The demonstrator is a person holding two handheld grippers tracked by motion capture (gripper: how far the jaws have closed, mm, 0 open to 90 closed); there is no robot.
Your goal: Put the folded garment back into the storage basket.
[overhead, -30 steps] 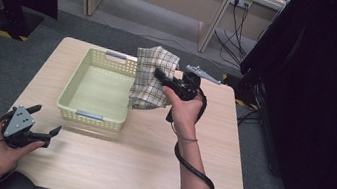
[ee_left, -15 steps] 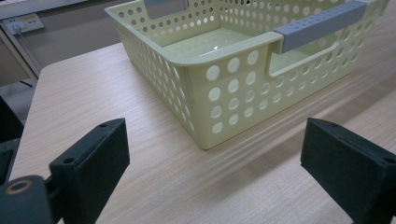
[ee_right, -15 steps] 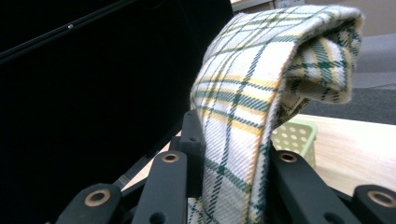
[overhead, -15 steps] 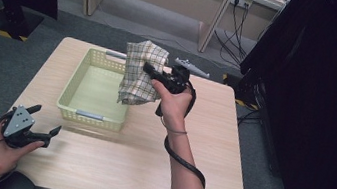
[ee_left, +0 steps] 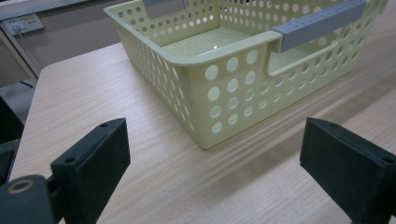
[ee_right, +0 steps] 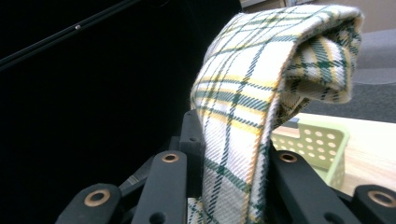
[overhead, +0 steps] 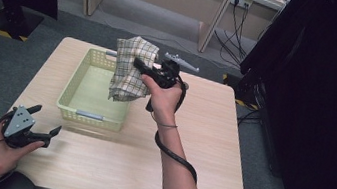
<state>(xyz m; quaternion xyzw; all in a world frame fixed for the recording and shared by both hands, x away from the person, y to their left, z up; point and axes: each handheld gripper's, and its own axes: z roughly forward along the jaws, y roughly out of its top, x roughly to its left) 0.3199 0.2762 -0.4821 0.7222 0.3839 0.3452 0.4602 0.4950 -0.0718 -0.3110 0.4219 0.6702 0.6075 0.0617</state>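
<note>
At the near left corner of the pale wood counter (overhead: pixel 199 144), the left gripper (overhead: pixel 46 121) rests low in the person's hand, its jaws spread wide and holding nothing; the left gripper view looks between them at the near wall of a pale green perforated basket (ee_left: pixel 233 88) with grey handles, its floor bare. In the high view the basket (overhead: pixel 78 111) stands on the left half of the counter, well apart from that idle gripper. Further right, the right gripper (overhead: pixel 139 64) is raised above the basket's right rim, its jaws pressed onto a folded plaid cloth (overhead: pixel 131 68) of cream, green and yellow checks, which hangs from the pinch with its lower edge over the basket's right side. The right gripper view shows the cloth (ee_right: pixel 261 88) clamped between the two black jaws and drooping over at the top, a corner of the basket (ee_right: pixel 317 140) showing just behind it. Over the past second the right hand has carried the cloth leftward, from beside the basket's right rim to a spot over its interior, while the left gripper has stayed where it was. The cloth now looks about ready to be lowered and let go into the basket; that step is not yet done.
</note>
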